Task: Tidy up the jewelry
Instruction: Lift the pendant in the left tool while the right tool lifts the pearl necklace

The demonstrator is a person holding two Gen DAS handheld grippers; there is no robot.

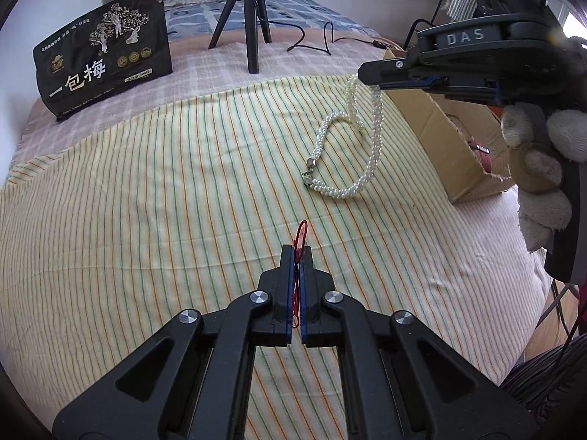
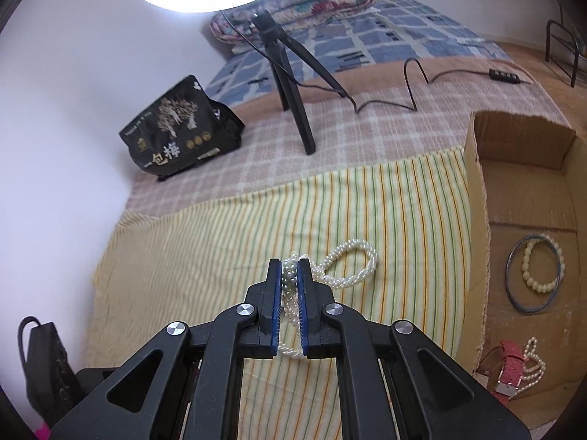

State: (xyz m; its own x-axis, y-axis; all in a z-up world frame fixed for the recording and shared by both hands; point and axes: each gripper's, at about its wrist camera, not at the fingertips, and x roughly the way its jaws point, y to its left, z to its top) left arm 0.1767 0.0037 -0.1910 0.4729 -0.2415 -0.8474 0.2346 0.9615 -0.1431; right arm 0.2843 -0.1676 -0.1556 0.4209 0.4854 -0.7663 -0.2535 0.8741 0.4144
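Two claws clamp jewelry: left claw (image 1: 298, 253) (red cord (image 1: 301, 233)); right claw (image 2: 290, 267), pearl necklace (image 2: 352, 260).

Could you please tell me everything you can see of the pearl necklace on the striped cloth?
The pearl necklace is a thick rope of small white beads twisted together, joined by a small metal clasp. The right gripper is shut on one bunched part, so that end is lifted while the clasp end rests on the striped cloth, beside the cardboard box.

Home bedroom: bed (image 1: 183, 168), folded quilts (image 2: 293, 3), striped sheet (image 2: 256, 220).
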